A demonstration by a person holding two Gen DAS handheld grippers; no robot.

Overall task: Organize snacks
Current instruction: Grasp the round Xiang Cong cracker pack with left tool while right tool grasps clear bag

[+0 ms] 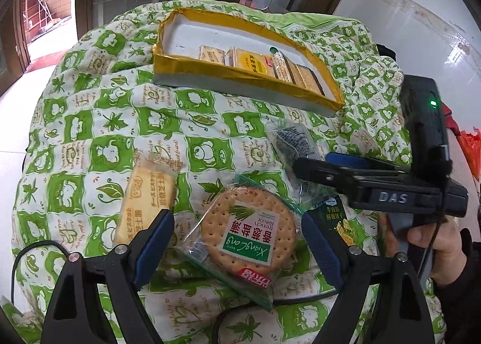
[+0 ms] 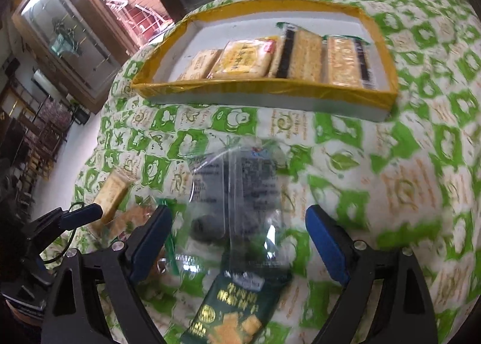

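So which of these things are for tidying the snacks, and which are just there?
For the job:
gold-edged box
round cracker pack
cheese biscuit pack
clear dark-snack pack
dark green cracker pack
left gripper
right gripper

Just there:
green patterned cloth
black cable

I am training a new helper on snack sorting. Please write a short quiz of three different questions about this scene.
1. True or false: the tray holds no snacks.
2. Which snack lies between the left gripper fingers? A. round cracker B. dark packet C. green packet
3. Fill in: both grippers are ___ (open or shut).

Key:
1. False: several packs lie in it.
2. A, the round cracker.
3. Open; the right gripper frames the dark packet.
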